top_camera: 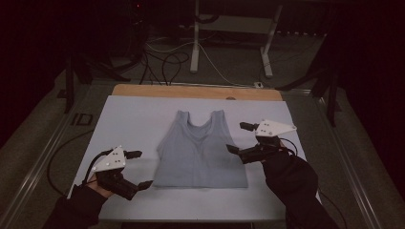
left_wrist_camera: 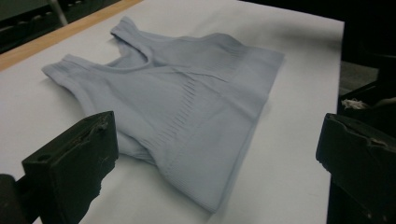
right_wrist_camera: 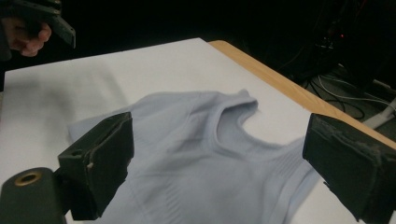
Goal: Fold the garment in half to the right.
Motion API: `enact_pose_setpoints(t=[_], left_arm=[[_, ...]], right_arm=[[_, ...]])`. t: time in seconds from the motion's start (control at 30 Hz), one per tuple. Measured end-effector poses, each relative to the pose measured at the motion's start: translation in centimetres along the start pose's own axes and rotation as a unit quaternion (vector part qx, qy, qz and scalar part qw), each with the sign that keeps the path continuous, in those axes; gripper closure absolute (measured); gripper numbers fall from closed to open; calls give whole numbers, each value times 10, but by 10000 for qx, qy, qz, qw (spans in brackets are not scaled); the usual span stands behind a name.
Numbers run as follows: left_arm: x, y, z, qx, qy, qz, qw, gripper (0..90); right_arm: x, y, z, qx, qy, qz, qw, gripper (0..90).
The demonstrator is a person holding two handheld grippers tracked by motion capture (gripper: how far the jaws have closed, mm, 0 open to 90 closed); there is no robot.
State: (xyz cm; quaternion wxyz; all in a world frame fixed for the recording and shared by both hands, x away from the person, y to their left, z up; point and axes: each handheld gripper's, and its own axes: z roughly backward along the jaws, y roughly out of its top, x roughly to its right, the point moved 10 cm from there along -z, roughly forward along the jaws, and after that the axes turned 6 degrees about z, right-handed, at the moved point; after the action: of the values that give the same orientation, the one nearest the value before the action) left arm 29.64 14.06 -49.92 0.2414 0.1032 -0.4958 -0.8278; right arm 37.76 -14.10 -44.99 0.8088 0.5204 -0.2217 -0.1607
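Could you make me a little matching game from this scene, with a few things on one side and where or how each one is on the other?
Things:
1. tank top
2. left gripper
3. right gripper
4. wooden strip

Descriptions:
A. along the table's far edge
B. open, beside the garment's right side
C. lying flat in the middle of the white sheet
D. open, near the garment's lower left corner

Pairs: 1-C, 2-D, 3-B, 4-A

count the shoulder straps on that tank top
2. Both lie at the far end of the tank top, flat on the white sheet: the left strap and the right strap, either side of the scooped neckline. None seems hidden.
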Motion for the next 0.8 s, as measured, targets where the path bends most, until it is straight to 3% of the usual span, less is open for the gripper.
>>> enact_pose_setpoints(t=[0.3, 0.8], left_arm=[[-1, 6, -2, -73, 152, -3, 9999, 3], [-3, 11, -8, -257, 466, 1, 9986, 2]], right_arm=[[10, 15, -26, 7, 82, 29, 10000, 89], [10, 28, -77, -135, 304, 134, 9994, 90]])
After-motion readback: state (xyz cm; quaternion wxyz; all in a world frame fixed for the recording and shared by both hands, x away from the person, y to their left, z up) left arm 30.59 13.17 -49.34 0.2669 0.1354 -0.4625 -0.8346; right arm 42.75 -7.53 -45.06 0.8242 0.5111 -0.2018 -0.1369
